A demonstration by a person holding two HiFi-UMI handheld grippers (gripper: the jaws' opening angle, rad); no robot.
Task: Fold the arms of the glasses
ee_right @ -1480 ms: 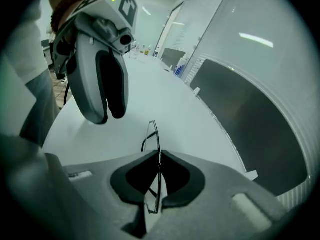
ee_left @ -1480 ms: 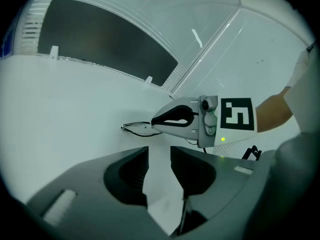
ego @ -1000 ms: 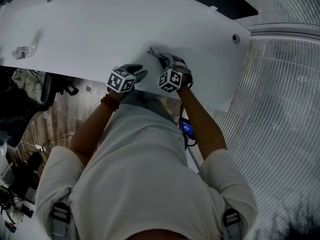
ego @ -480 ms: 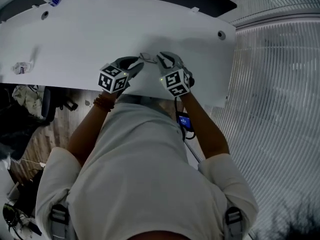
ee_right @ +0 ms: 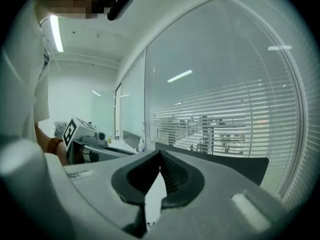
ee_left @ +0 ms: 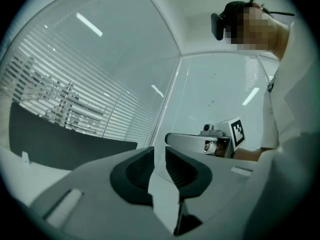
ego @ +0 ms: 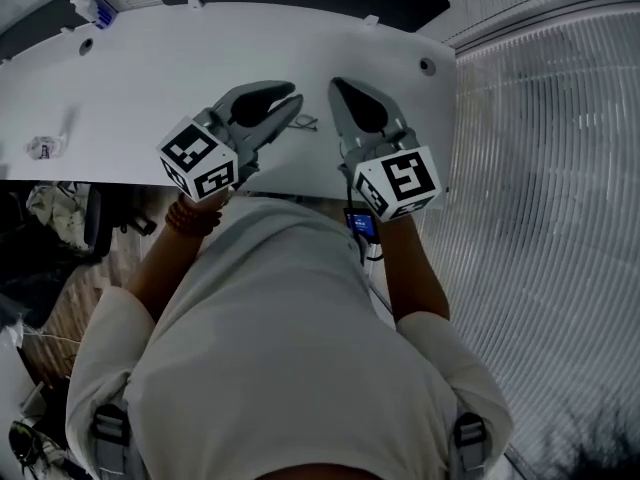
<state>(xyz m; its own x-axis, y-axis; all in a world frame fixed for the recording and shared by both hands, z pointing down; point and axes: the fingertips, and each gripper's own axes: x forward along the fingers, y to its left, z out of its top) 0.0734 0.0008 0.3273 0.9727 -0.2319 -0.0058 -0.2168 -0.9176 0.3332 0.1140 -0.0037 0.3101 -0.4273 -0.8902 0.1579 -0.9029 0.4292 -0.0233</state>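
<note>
Left hand-held gripper (ego: 296,105) is closing on nothing, right hand-held gripper (ego: 336,87) is pinched together empty, and the glasses (ego: 305,123) lie on the worktop (ego: 150,68) between them, upper middle; they look light, thin and fragile, so I'd grip near the hinges.

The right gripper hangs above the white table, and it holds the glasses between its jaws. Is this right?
Not quite. The right gripper does hang above the white table, but it holds nothing: the right gripper view shows its jaws shut on each other with nothing between them. The head view shows the glasses lying on the table, just beside that gripper.
</note>
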